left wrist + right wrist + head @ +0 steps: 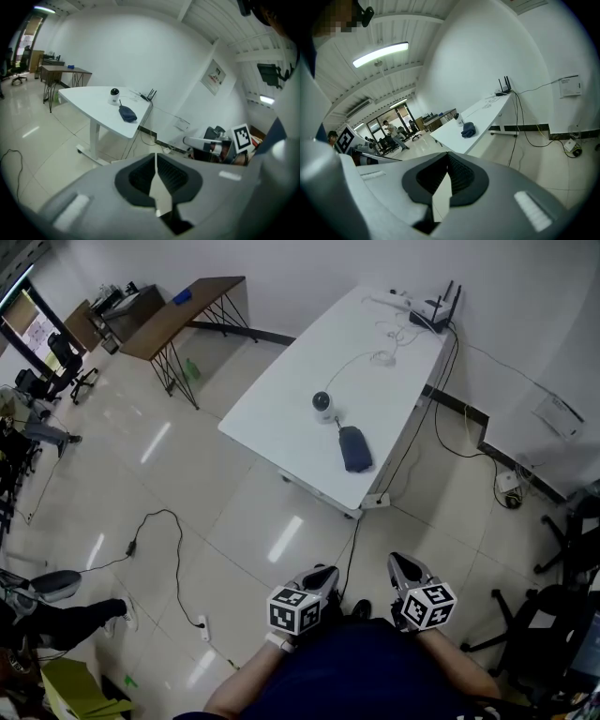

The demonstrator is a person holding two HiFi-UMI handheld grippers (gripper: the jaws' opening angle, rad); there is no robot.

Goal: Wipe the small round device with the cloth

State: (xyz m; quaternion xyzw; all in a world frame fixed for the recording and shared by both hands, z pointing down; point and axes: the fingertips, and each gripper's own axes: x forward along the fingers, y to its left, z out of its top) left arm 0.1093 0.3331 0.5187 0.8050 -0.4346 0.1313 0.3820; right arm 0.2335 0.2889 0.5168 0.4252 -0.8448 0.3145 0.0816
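I hold two grippers low at the bottom centre of the head view, side by side. Both aim up-frame toward the table and tip a little downward, and my forearms come in from the bottom edge. My left gripper (325, 572), grey plastic with a square-marker cube, has its ribbed black jaws pressed together on nothing. My right gripper (399, 561) is clenched the same way, also empty. Well apart from both, in the upper middle, stands one smooth white table (272, 413) with rounded corners. On it sit one small round white device (322, 402), dark-faced, and just beside it toward the lower right, one dark blue folded cloth (355, 448), soft and lumpy.
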